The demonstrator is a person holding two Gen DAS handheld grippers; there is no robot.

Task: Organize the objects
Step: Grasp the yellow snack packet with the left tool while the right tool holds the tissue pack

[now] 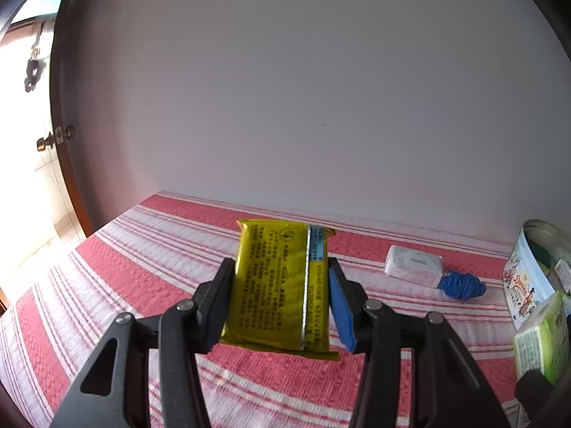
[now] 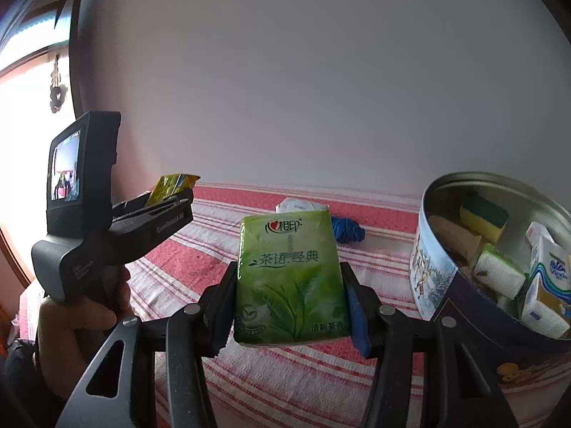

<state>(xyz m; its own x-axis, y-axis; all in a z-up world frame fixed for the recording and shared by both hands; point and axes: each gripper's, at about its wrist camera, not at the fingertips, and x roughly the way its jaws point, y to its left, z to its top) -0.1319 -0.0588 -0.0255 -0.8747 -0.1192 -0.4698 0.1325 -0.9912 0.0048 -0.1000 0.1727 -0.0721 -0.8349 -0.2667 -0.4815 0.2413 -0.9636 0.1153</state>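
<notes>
My left gripper point(image 1: 282, 303) is shut on a yellow tissue pack point(image 1: 278, 285), held off the red-and-white striped cloth point(image 1: 142, 267). From the right wrist view that gripper point(image 2: 178, 196) shows at the left with the yellow pack point(image 2: 171, 183) sticking out of it, a hand below. My right gripper point(image 2: 291, 299) is shut on a green tissue pack point(image 2: 291, 278), also lifted above the cloth point(image 2: 200, 249). The green pack point(image 1: 542, 339) shows at the left view's right edge. A round tin point(image 2: 439, 285) stands at the right, holding a sponge point(image 2: 483, 215) and several tissue packs.
A white pack point(image 1: 414, 265) and a blue bundle of cord point(image 1: 462, 285) lie on the cloth near the back wall. The tin point(image 1: 524, 281) sits at the far right in the left wrist view. A dark door frame point(image 1: 67, 178) bounds the left side.
</notes>
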